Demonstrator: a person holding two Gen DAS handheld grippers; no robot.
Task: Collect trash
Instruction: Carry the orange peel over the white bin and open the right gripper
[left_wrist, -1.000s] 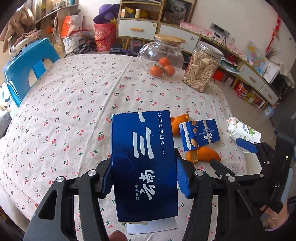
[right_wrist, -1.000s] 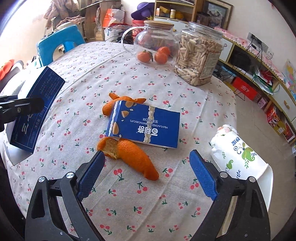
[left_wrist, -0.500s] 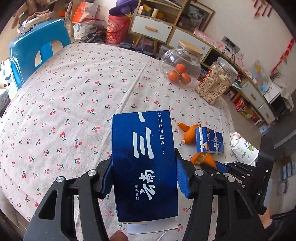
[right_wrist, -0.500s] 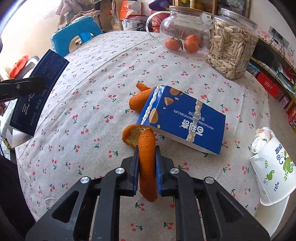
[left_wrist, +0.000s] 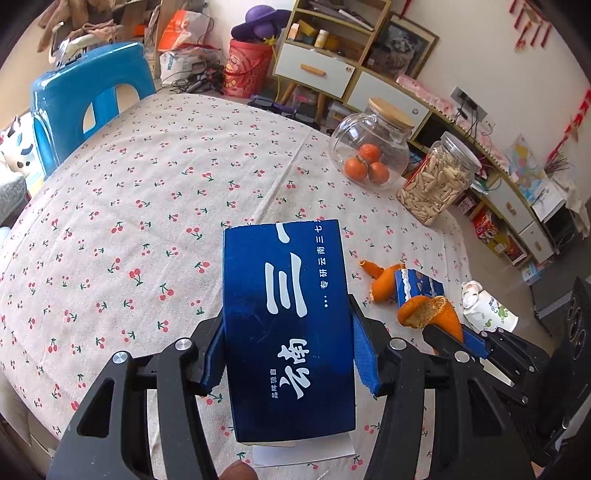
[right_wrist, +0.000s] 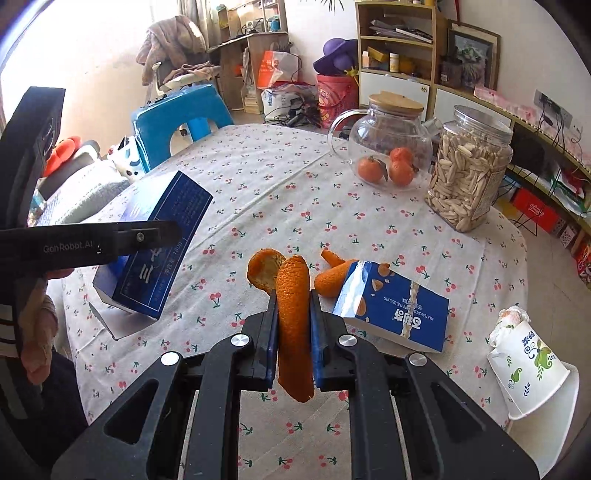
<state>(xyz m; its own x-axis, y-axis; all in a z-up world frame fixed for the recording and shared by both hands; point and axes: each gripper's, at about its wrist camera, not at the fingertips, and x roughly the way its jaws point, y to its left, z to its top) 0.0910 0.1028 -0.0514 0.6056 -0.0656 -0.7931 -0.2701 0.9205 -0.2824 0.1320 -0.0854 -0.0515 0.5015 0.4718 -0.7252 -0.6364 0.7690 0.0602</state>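
1. While my left claw (left_wrist: 288, 354) clamps the dark blue box (left_wrist: 286, 325) lettered 云南 above the cherry-print tablecloth (left_wrist: 147, 206), "GenRobot.AI" shows along its finger (right_wrist: 110, 240).
2. My right claw (right_wrist: 293, 328) pinches an orange peel (right_wrist: 293, 321), lifted beside the "MILK FLAVORED" biscuit box (right_wrist: 395, 310).

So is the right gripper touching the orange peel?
Touching. The right wrist view shows the right gripper with both jaws pressed against the orange peel, lifted above the tablecloth.

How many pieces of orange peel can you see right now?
2. One orange peel strip is clamped in the right tongs, lifted off the tablecloth. The second peel piece lies beside the biscuit box, which may hide more.
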